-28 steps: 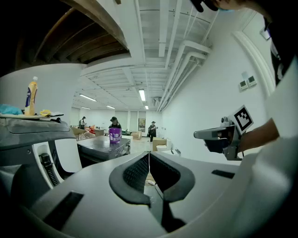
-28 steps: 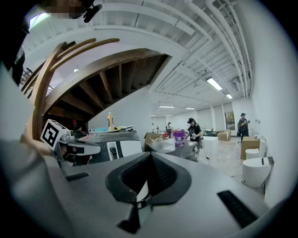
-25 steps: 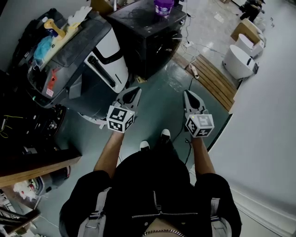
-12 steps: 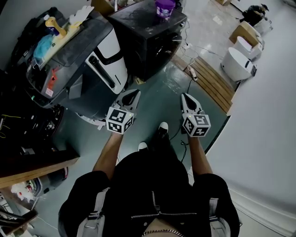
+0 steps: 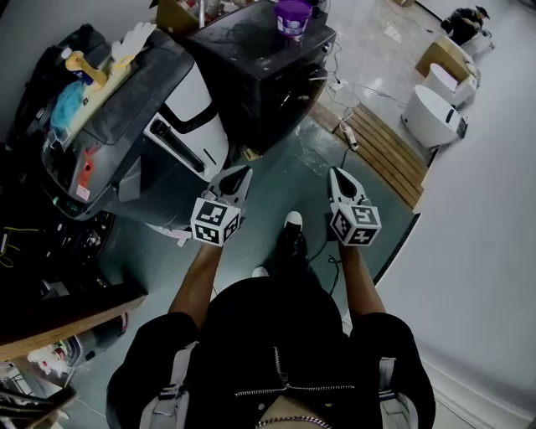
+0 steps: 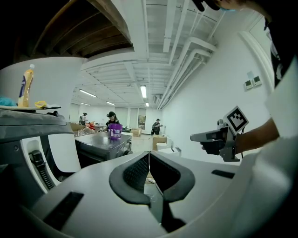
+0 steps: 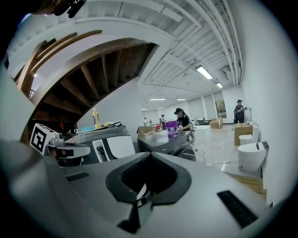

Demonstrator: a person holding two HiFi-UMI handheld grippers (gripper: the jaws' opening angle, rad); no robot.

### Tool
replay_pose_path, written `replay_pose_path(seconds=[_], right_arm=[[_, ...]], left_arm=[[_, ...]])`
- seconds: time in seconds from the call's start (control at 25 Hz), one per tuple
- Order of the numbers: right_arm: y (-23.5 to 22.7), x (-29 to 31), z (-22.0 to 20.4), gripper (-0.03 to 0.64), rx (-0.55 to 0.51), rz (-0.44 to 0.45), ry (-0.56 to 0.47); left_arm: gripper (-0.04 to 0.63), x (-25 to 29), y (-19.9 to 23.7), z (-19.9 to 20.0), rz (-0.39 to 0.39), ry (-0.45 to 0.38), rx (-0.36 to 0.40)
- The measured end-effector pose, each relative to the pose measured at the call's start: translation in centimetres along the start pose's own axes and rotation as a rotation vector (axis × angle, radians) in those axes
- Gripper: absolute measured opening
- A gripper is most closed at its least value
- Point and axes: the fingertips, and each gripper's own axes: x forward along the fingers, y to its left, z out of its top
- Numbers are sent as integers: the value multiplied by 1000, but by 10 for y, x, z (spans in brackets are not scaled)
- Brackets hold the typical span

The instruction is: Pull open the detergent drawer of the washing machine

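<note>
A dark front-loading machine (image 5: 260,71) stands ahead with a purple bucket (image 5: 293,14) on its top. To its left is a grey-and-white machine (image 5: 167,126) with a black handle strip. No drawer front shows clearly. My left gripper (image 5: 240,173) is shut and empty, held in the air short of the grey-and-white machine's corner. The right gripper (image 5: 337,173) is shut too, over the floor, apart from both machines. In the left gripper view the pads (image 6: 139,169) meet, and the dark machine (image 6: 100,144) lies beyond. The right gripper view shows the same machine (image 7: 167,142).
A yellow bottle (image 5: 82,67), a blue cloth and a white glove lie on the grey-and-white machine. Wooden planks (image 5: 385,147) and cables lie on the floor at the right, with white toilets (image 5: 431,109) beyond. Dark clutter fills the left. People stand far off.
The person has stepped forward. Both grippers have moved a little nearer the machines and slightly lower. Both stay shut.
</note>
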Motion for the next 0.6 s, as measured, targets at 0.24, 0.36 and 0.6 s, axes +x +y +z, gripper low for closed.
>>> replay_pose_path(seconds=[0.24, 0.36, 0.6], right_arm=[[-34, 58, 14, 6, 34, 29, 13], [-50, 92, 25, 6, 49, 62, 27], [-86, 163, 61, 6, 35, 143, 29]], left_arm=[[21, 53, 28, 13, 24, 13, 1], [21, 80, 44, 20, 54, 17, -10], [21, 140, 74, 43, 121, 14, -23]])
